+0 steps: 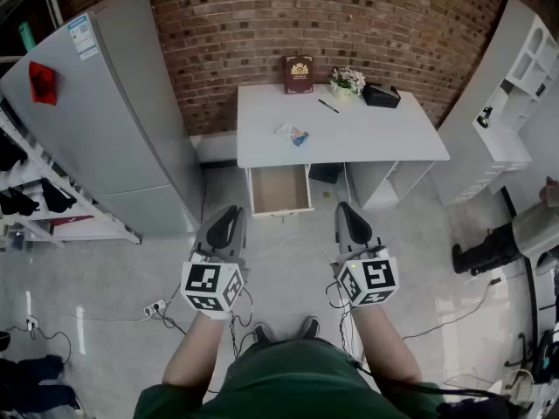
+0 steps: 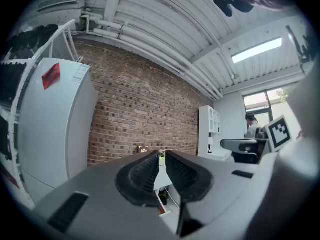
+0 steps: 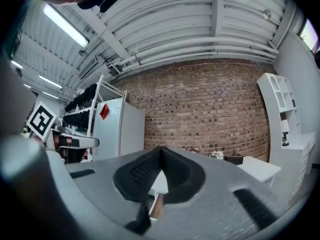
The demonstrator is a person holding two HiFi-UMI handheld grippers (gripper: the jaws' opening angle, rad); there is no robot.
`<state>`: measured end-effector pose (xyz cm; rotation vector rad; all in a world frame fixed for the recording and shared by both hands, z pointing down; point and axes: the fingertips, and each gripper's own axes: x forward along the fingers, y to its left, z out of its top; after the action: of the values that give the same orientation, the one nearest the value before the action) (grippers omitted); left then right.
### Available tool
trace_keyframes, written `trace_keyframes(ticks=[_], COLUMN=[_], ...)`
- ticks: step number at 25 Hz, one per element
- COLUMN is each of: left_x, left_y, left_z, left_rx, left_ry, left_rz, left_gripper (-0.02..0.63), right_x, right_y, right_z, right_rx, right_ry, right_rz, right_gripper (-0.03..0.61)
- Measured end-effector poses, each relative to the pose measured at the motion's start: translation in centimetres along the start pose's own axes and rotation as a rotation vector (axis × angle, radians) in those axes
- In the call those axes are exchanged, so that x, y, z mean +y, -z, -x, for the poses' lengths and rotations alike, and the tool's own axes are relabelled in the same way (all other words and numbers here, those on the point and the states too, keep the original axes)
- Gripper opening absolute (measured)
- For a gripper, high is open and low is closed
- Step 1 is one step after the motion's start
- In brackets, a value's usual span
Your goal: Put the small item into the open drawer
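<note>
The right gripper (image 1: 343, 206) hung low in the frame, right of centre, with its jaws pressed together and nothing between them. The left gripper (image 1: 229, 209), level with it and left of centre, had its jaws parted by only a thin slit, also with nothing in it. Both were well apart from the white desk (image 1: 376, 133) in the upper middle of the head view.

The small item (image 1: 293, 134), a pale packet with a touch of blue, lay on the desk top just above the open drawer (image 1: 279, 190), which stood pulled out under the desk's left end, its bottom bare.

The pick had not begun, so the risks probably lay ahead:
- Neither gripper's jaws looked wide enough for a pick. Arriving like that would likely push the packet along the top instead of closing around it.
- The item looked flat and light, so a shallow pinch could catch only an edge and let it slip on the way down.
- A release too far forward or too high could send it past the drawer's front onto the floor.
- The pen (image 1: 328, 106), up and to the right of the item, could be knocked by a wide approach.
</note>
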<state>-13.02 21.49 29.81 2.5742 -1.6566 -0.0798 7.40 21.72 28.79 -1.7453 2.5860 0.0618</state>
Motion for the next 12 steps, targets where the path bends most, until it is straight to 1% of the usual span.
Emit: trace_keyframes(ticks=[5,12], left_x=[-2.8,-6.3], left_y=[0.2,0.4], left_z=[-1.1,-2.8], left_rx=[0.006,0.016], left_ry=[-0.01,-0.047], left_rz=[-0.001,-0.017], left_gripper=[0.04,0.04], right_x=[-2.6,-6.7], right_y=[0.3,1.3], right_z=[1.0,1.6], right_rx=[0.006,0.005], right_ry=[-0.017,-0.063], right_rz=[-0.009,-0.095], right_gripper=[0.0,0.002])
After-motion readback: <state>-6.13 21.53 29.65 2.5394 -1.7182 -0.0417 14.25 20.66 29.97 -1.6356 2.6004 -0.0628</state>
